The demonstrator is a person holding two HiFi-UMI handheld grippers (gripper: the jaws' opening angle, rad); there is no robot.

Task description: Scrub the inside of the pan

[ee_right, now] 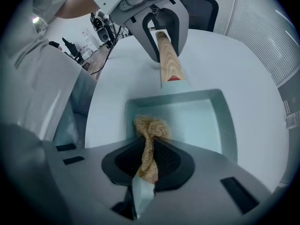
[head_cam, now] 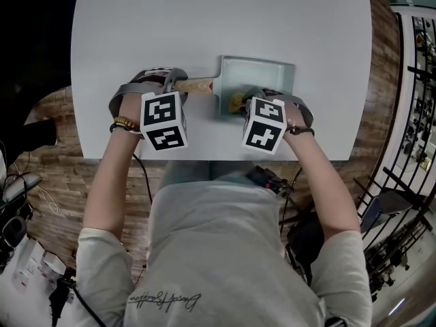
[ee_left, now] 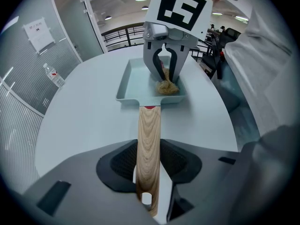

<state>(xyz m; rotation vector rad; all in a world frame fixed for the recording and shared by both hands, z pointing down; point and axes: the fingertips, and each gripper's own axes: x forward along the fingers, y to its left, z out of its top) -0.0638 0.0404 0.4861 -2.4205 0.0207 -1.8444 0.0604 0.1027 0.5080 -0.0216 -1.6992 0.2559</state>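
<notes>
A pale green rectangular pan (head_cam: 272, 70) (ee_left: 136, 78) (ee_right: 206, 121) lies on the white table, its wooden handle (head_cam: 194, 85) (ee_left: 148, 144) (ee_right: 168, 60) pointing left. My left gripper (head_cam: 170, 80) (ee_left: 149, 177) is shut on that handle. My right gripper (head_cam: 262, 95) (ee_right: 149, 165) is shut on a tan fibrous scrubber (head_cam: 238, 101) (ee_left: 167, 86) (ee_right: 150, 130). The scrubber's free end rests inside the pan at its near left corner, by the handle side.
The round white table (head_cam: 136, 33) has bare surface behind and to both sides of the pan. A wooden floor (head_cam: 54, 176) lies below its front edge. A railing and chairs (head_cam: 415, 80) stand to the right.
</notes>
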